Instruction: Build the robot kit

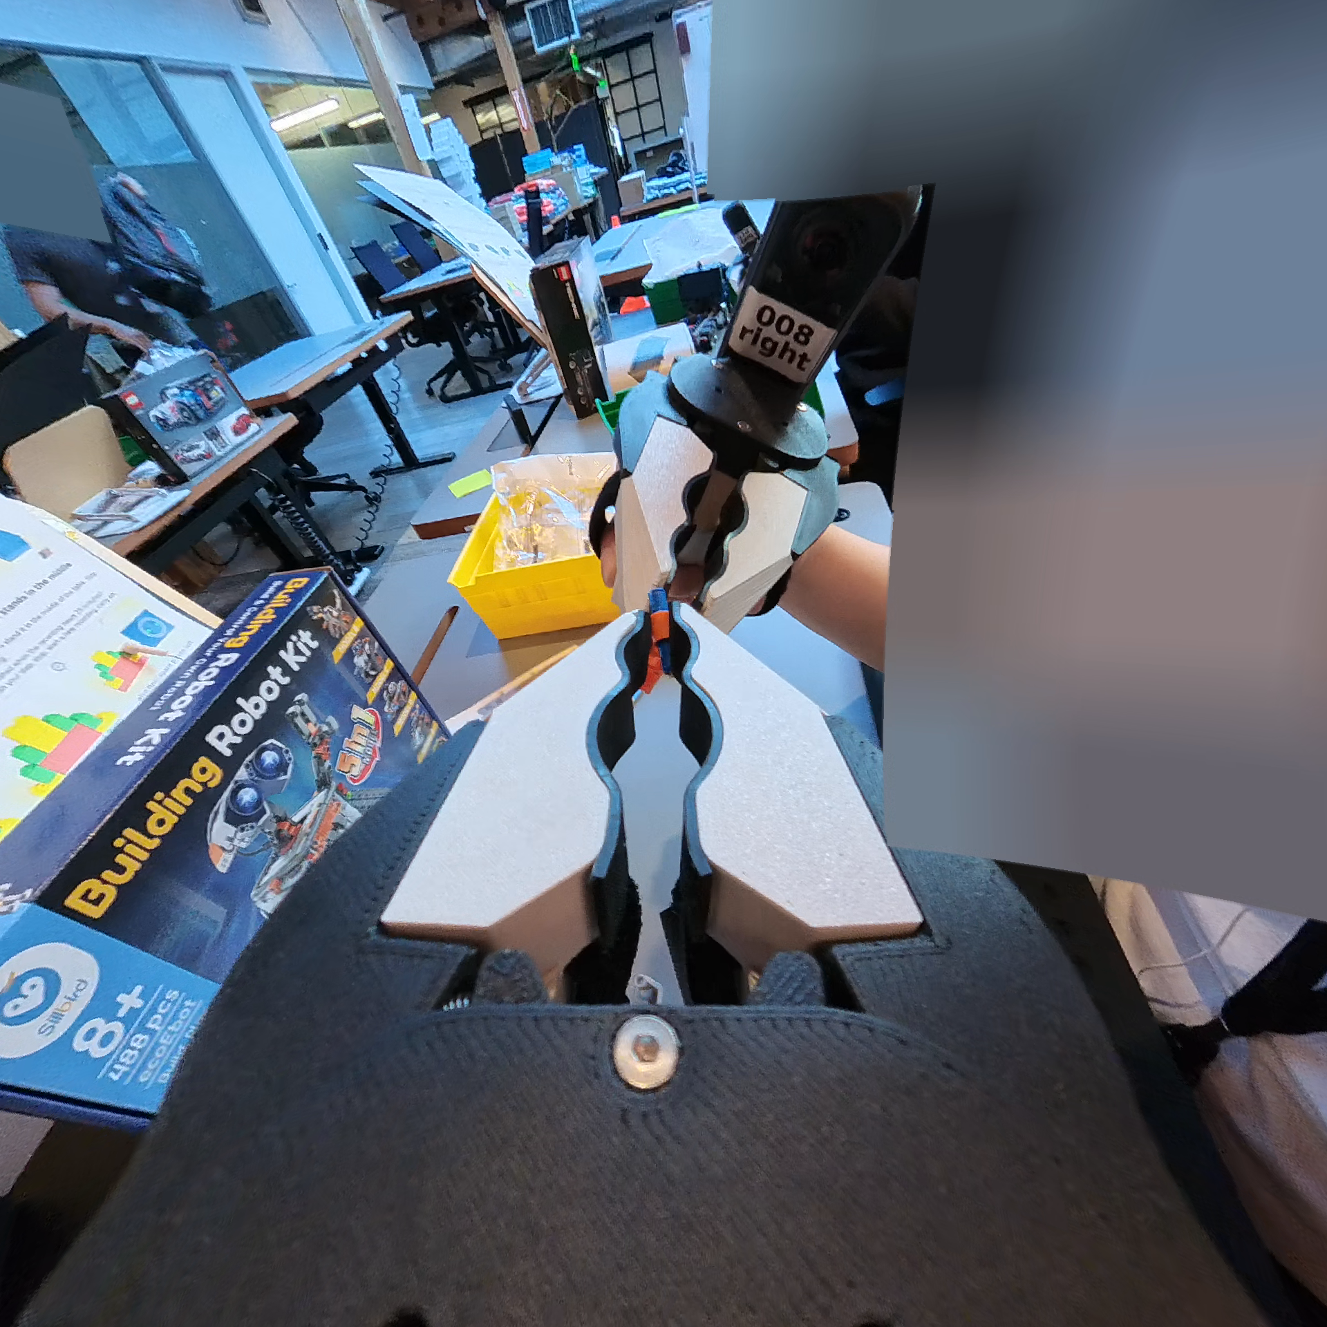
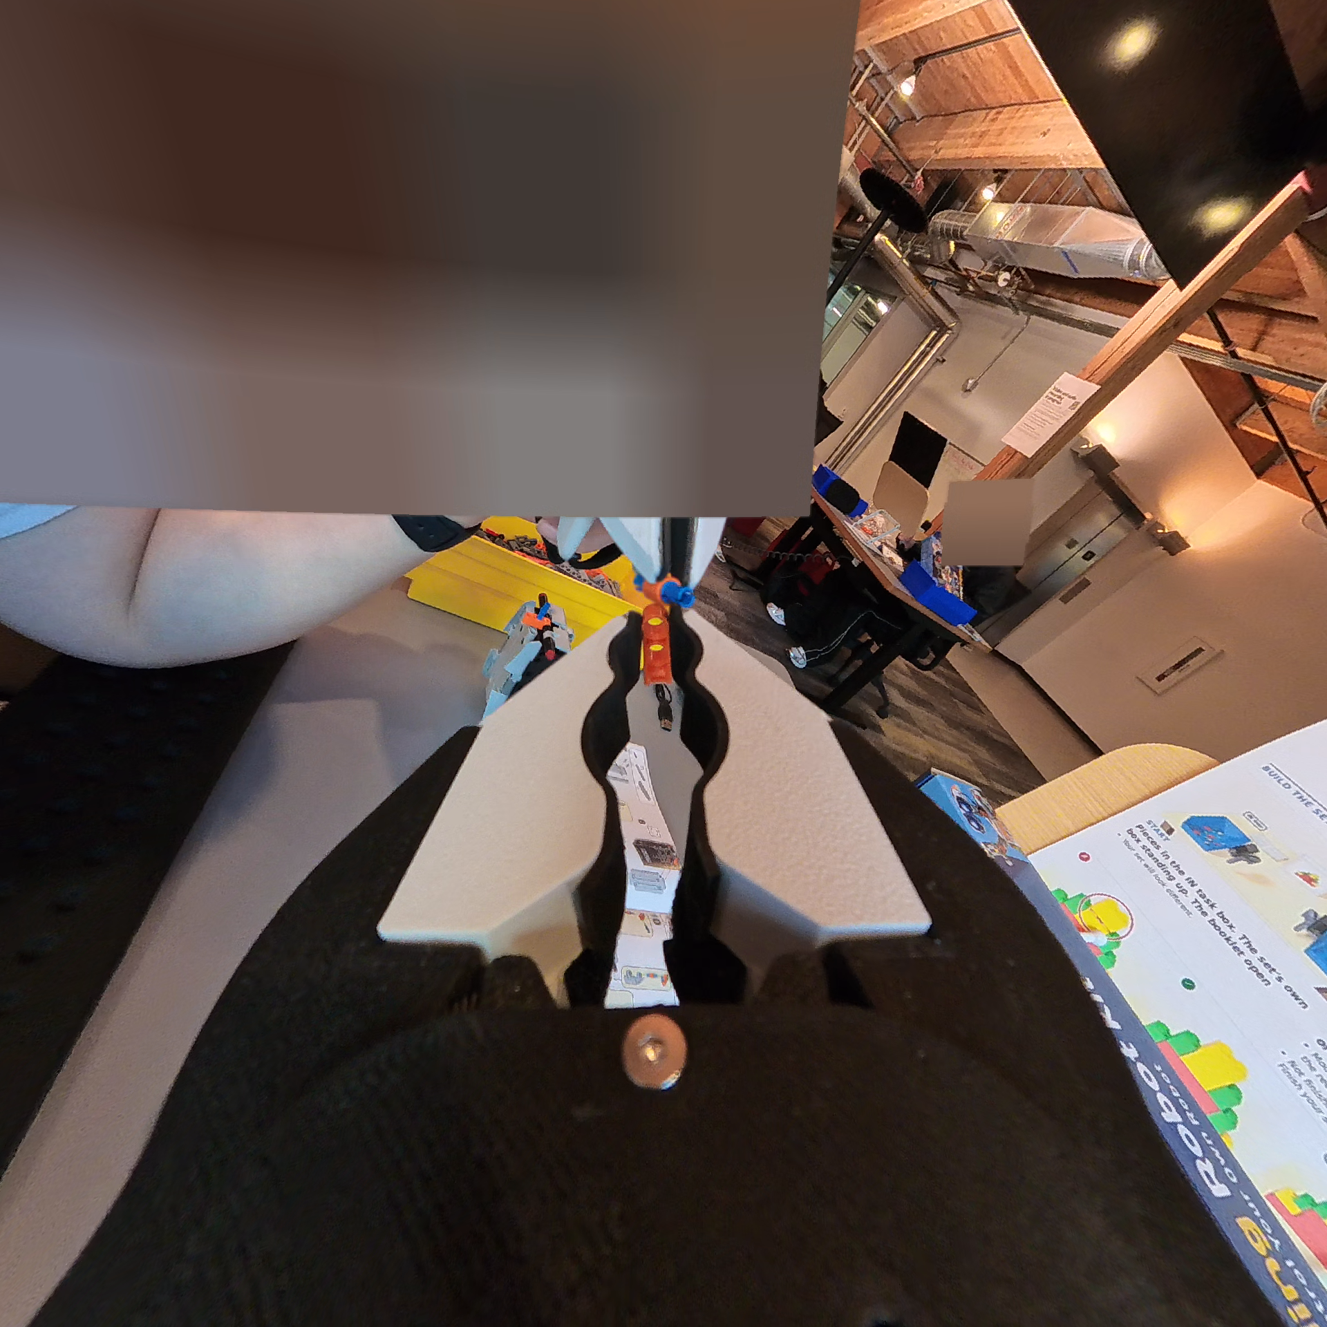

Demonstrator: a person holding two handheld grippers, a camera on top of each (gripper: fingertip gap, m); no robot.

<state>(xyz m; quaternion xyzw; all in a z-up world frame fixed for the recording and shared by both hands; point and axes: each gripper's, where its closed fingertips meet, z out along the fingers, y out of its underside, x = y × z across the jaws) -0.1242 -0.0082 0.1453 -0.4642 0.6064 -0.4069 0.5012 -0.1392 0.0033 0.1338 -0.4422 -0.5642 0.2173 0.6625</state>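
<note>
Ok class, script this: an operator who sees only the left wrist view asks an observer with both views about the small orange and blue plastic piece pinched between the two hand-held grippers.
Operator: What does the piece look like from the other side?
Observer: The small orange and blue plastic piece shows two yellow dots on its orange face, between the tips of the right hand-held gripper.
Operator: Anything standing nearby on the table?
Observer: A small grey brick assembly with orange and black parts, beside the yellow plastic tray.
Operator: And below the right one?
Observer: A black cable plug lies on the table.
</note>
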